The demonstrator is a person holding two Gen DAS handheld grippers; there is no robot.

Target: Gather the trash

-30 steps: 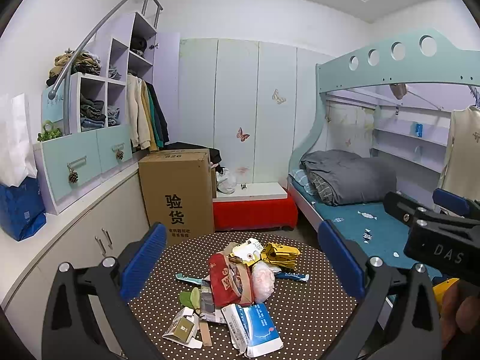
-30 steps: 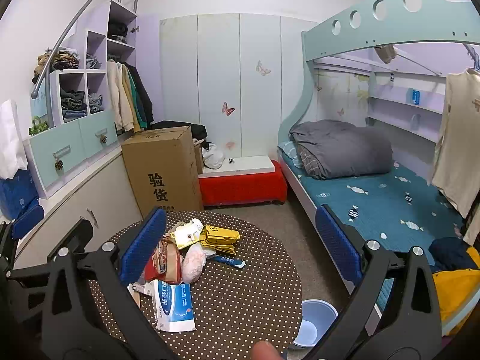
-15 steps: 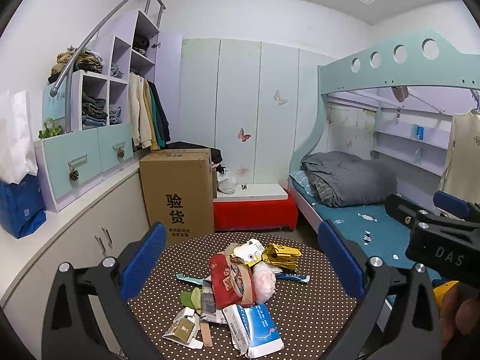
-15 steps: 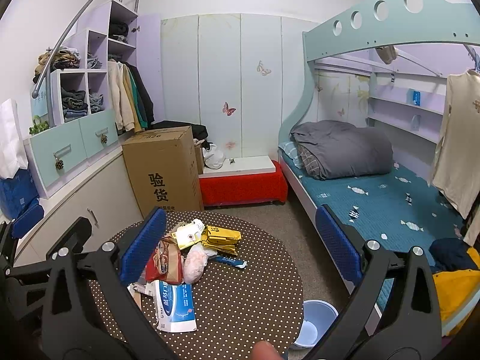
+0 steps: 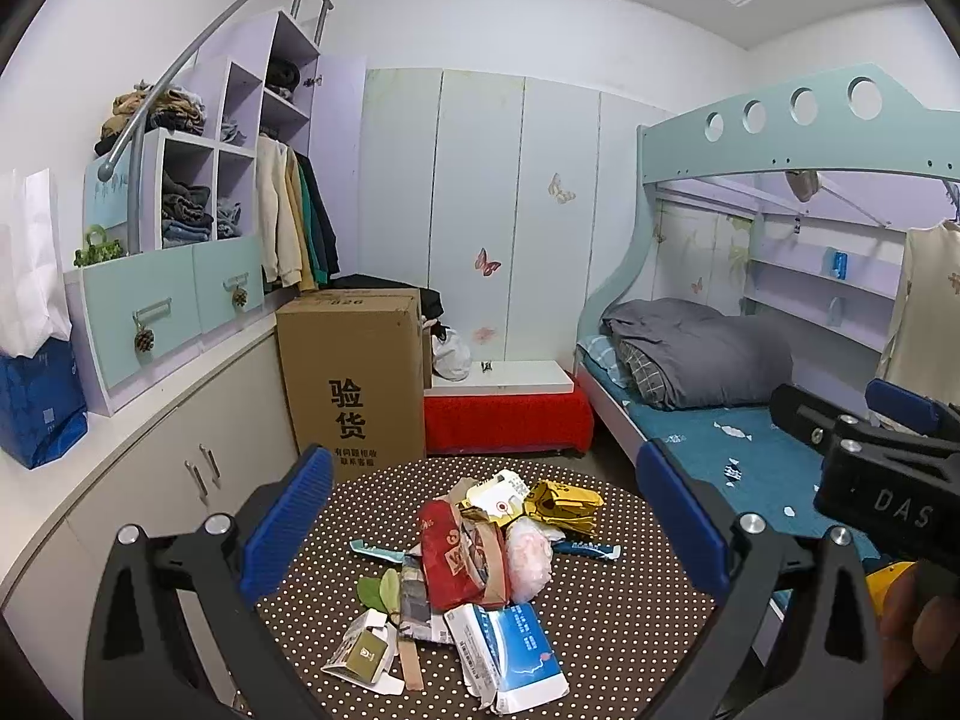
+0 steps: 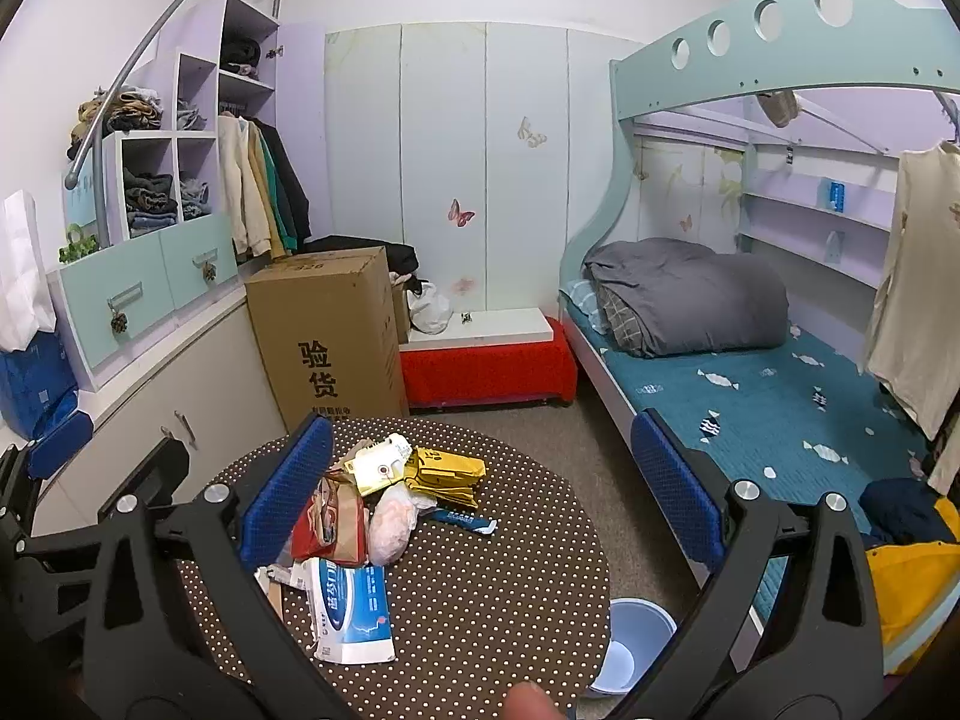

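Note:
A pile of trash lies on the round brown dotted table (image 5: pixel 630 612). In it are a red snack bag (image 5: pixel 447 552), a blue-and-white pack (image 5: pixel 510 648), a yellow wrapper (image 5: pixel 564 501), a pinkish plastic bag (image 5: pixel 529 552) and a small carton (image 5: pixel 366 651). My left gripper (image 5: pixel 483 456) hovers open above the near side of the pile, holding nothing. The right gripper (image 6: pixel 480 426) is open too, off to the pile's right, and empty. A light blue bin (image 6: pixel 636 642) stands on the floor by the table's right edge.
A tall cardboard box (image 5: pixel 354 378) and a red bench (image 5: pixel 504 420) stand behind the table. Cabinets (image 5: pixel 180 480) run along the left and a bunk bed (image 6: pixel 750 372) along the right. Carpeted floor (image 6: pixel 588 456) lies between table and bed. A fingertip (image 6: pixel 528 699) shows at the bottom.
Almost nothing: both views drift very slightly. The trash lies unmoved and both grippers stay open.

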